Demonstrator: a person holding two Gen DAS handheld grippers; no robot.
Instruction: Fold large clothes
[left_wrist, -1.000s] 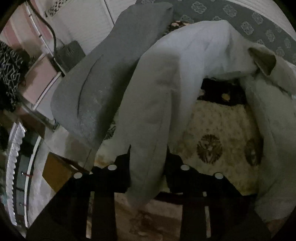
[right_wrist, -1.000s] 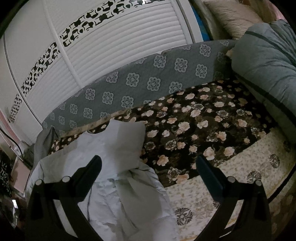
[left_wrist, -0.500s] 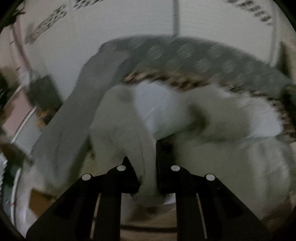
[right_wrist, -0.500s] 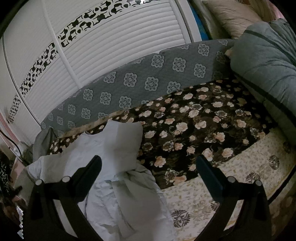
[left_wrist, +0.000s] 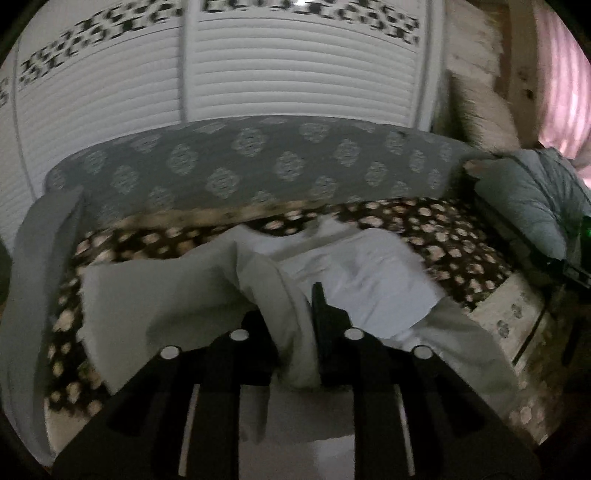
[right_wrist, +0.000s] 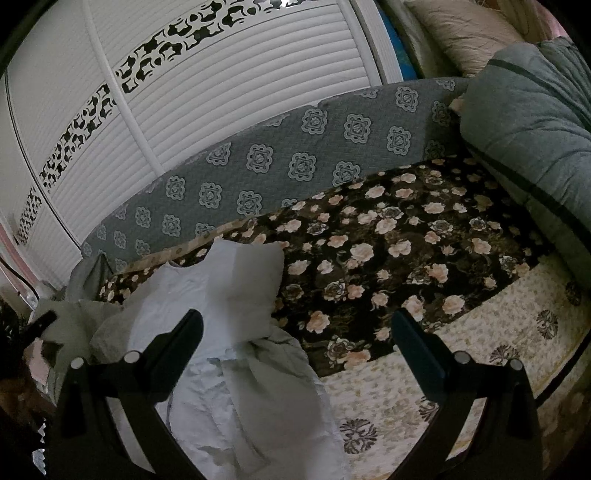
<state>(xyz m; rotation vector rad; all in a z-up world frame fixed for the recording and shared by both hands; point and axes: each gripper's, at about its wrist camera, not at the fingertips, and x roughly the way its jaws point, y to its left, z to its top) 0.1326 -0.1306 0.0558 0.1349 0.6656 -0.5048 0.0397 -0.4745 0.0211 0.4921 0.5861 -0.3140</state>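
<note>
floral bed (right_wrist: 399, 236), crumpled pale garment (right_wrist: 236, 295)

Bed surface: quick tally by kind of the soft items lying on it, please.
Pale garment being folded: 1
Grey garment at the left edge: 1
Grey folded duvet: 1
Beige pillow: 1
Total: 4

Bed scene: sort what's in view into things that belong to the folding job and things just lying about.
Part of the job:
- pale garment spread on the bed
- left gripper, shut on a fold of the garment
- right gripper, open above the bed

Lying about:
- floral bedspread
- grey patterned cover
- rolled grey quilt
- beige pillow
</note>
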